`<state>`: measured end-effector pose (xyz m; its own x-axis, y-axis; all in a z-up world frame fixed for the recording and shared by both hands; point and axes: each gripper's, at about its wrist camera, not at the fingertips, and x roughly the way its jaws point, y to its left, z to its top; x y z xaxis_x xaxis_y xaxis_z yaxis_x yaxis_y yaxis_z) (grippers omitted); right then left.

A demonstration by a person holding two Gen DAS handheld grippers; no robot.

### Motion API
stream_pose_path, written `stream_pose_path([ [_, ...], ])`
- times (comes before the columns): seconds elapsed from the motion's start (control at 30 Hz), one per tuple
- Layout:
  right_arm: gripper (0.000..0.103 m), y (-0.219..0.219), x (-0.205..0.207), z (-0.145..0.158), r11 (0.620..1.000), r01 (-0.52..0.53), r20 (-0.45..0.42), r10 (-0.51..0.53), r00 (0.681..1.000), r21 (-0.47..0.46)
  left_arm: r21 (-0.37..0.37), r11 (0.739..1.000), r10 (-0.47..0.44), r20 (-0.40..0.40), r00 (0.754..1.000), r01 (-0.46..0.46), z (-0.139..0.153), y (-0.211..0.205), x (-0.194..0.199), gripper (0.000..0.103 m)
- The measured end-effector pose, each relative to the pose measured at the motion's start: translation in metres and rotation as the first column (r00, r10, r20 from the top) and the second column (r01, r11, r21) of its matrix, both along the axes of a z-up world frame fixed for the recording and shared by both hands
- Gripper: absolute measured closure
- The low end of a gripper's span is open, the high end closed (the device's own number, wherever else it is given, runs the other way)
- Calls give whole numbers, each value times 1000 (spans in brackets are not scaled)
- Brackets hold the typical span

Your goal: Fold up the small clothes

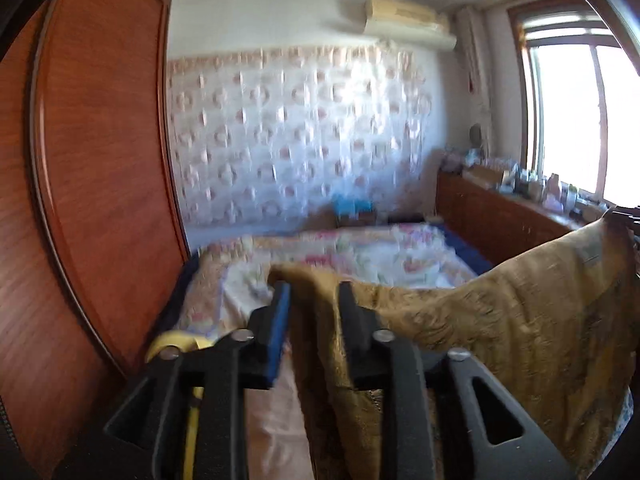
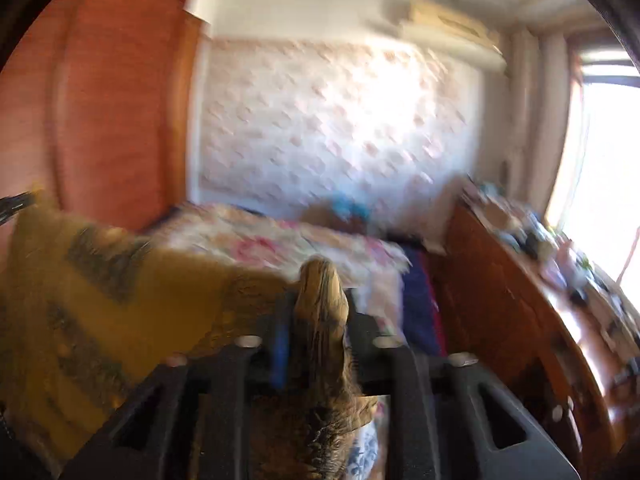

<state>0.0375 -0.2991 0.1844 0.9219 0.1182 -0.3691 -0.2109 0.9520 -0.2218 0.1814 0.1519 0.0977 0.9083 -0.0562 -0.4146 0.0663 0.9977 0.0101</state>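
A mustard-yellow patterned garment hangs stretched in the air between my two grippers, above a bed. My left gripper is shut on one corner of it; the cloth runs from its jaws to the right, where the tip of my right gripper shows at the frame edge. In the right wrist view my right gripper is shut on the other corner of the garment, which spreads to the left toward the left gripper's tip. This view is motion-blurred.
A bed with a floral cover lies below and ahead. A wooden wardrobe stands at the left. A wooden cabinet with clutter runs along the right under a bright window. A yellow object sits below the left gripper.
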Motion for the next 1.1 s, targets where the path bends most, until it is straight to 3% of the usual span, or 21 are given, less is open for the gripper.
stream_pose_path([
  [0.07, 42, 2, 29, -29, 998, 66, -72, -65, 995, -1, -24, 999, -34, -50, 998, 33, -27, -4, 1, 54],
  [0.17, 42, 1, 37, -65, 997, 69, -137, -64, 989, 34, -11, 997, -73, -76, 994, 72, -55, -11, -15, 20],
  [0.43, 41, -12, 25, -121, 998, -13, -263, 30, 964, 66, -10, 988, -151, -177, 973, 152, -88, -49, -55, 19],
  [0.57, 41, -58, 39, -124, 994, -14, -312, 48, 949, 109, -31, 982, -186, -240, 953, 184, -111, -64, -66, 19],
  [0.8, 41, -83, 28, -147, 990, 33, -391, 22, 920, 135, -20, 980, -193, -366, 910, 200, -156, -82, -63, 19],
  [0.9, 41, -88, 35, -152, 989, 52, -417, 10, 909, 138, -40, 976, -211, -403, 891, 213, -166, -88, -61, 19],
  [1.1, 41, -80, 52, -152, 990, 60, -423, -1, 906, 126, -6, 978, -191, -439, 878, 210, -177, -94, -60, 19],
])
